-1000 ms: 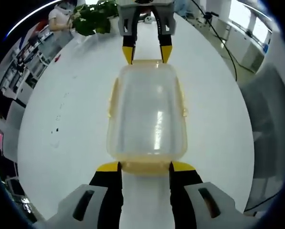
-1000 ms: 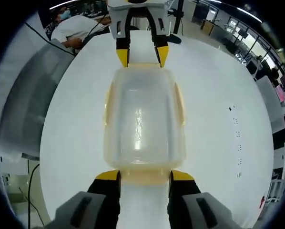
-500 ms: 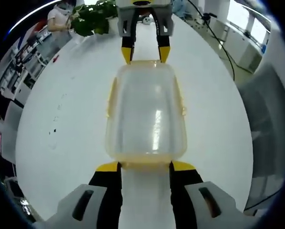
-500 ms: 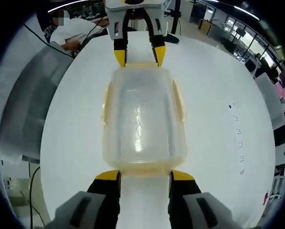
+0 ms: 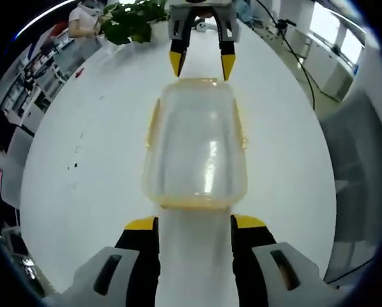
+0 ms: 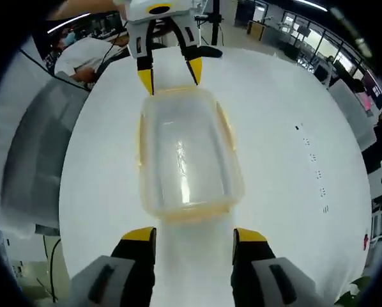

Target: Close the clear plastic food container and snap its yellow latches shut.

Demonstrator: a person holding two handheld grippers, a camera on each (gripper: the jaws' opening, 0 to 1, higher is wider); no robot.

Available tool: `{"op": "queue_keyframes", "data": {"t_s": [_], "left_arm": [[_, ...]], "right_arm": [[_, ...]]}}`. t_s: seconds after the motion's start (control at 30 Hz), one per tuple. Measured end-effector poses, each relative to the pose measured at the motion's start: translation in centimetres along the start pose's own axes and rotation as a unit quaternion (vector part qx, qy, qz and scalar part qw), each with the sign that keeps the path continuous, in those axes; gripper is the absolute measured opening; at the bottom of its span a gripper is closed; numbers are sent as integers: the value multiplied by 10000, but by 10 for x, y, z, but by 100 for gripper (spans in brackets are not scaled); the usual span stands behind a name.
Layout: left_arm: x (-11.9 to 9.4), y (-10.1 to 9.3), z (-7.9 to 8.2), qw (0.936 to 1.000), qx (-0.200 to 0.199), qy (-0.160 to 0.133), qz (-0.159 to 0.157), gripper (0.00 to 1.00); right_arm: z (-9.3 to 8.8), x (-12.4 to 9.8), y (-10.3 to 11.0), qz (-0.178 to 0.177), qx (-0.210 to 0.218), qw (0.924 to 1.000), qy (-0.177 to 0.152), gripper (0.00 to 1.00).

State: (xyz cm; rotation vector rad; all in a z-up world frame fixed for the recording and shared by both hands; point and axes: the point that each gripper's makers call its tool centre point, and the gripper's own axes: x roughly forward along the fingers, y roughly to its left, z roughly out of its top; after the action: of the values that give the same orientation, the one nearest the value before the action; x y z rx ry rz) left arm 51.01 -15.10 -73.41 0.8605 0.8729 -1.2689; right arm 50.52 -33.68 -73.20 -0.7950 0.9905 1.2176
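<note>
Left tongs (image 5: 194,222) spread, nothing pinched, tips just short of the clear plastic food container (image 5: 195,150) at centre of the white round worktop (image 5: 82,160). Right tongs (image 6: 194,235) at 6 o'clock in their own view, also spread and empty, just off the opposite short end. Lid looks seated; yellow latches (image 5: 193,204) on the short ends look down, long-side ones unclear. Judgement: press each latch squarely, brace the far end so the light box doesn't slide. Box is rounded-rectangular, glossy, translucent; worktop smooth matte. Potted plant (image 5: 132,18) at 11 o'clock.
</note>
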Motion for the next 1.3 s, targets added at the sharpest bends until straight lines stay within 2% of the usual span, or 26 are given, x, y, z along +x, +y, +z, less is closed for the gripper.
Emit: {"op": "queue_keyframes", "data": {"t_s": [0.1,0.17,0.27,0.37,0.4,0.57,0.67,0.77,0.83,0.9,0.93,0.97,1.0,1.03,1.17,1.27,1.3], "left_arm": [[-5,4,4,9997,-217,-112,94,42],[-8,10,6,9982,-471,-99,353,42],[-9,6,12,9978,-530,-155,369,43],[-10,9,15,9960,-725,-181,493,40],[-11,13,15,9935,-935,-193,615,39],[-11,15,17,9846,-1594,-296,662,38],[-10,12,18,9746,-2114,-342,660,38],[-9,11,22,9615,-2630,-500,612,38],[-8,12,23,9504,-2998,-567,608,38],[-8,15,16,9309,-3540,-488,760,37],[-7,15,15,9261,-3663,-499,752,36],[-6,14,15,9245,-3701,-532,745,36],[-5,13,13,9166,-3890,-543,742,37],[-4,12,13,9161,-3905,-552,721,37],[1,5,15,8986,-4301,-649,571,37],[3,4,11,8930,-4422,-593,585,36],[4,3,11,8889,-4505,-608,567,35]], "right_arm": [[4,-6,0,-30,183,9998,-57,42],[7,-9,-1,-116,227,9997,-55,40],[9,-9,0,-127,372,9992,-43,40],[14,-10,-3,-229,531,9983,-66,34],[15,-10,-3,-261,589,9979,-60,33],[20,-8,-7,-365,1165,9924,-143,32],[22,-5,-9,-452,1620,9855,-202,33],[26,-4,-12,-524,2168,9741,-368,34],[25,-4,-14,-593,2514,9652,-405,33],[22,-2,-15,-602,2785,9578,-377,33],[22,-1,-15,-624,2812,9569,-378,34],[20,1,-14,-670,2790,9574,-318,35],[20,2,-12,-680,2770,9580,-277,37],[18,3,-11,-688,2830,9564,-230,37],[20,6,-11,-690,3190,9446,-352,37],[19,8,-12,-691,3452,9351,-409,36],[19,9,-12,-685,3521,9325,-424,36]]}}
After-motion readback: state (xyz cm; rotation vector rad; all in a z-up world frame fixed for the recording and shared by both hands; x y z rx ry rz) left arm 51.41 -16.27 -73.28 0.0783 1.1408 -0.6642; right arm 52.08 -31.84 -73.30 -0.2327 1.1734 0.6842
